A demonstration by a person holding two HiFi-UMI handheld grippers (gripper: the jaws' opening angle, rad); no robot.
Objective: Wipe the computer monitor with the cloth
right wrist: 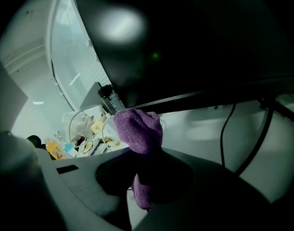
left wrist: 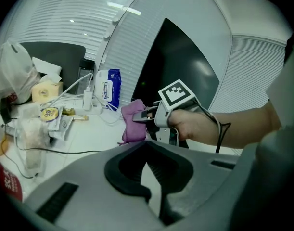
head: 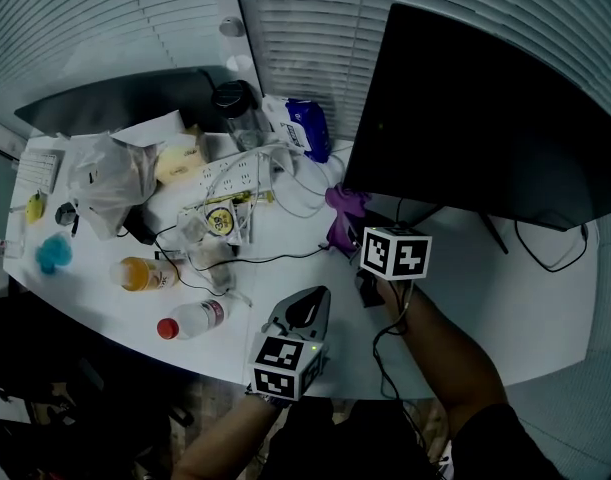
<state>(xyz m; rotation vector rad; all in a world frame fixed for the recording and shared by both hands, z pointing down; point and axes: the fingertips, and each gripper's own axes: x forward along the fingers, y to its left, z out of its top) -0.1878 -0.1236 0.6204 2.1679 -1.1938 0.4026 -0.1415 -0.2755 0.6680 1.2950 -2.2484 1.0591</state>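
our right gripper (right wrist: 149,174) clamps cloth (right wrist: 137,129), long axis along jaws, tip toward monitor (head: 485,118), left gripper (left wrist: 154,174) seemingly closed, its view alone shows cloth drooping

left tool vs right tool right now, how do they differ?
The right tool is shut on the purple cloth; the left tool is shut on nothing. The right tool sits at the lower edge of the monitor; the left tool sits farther back over the desk. Both face the monitor.
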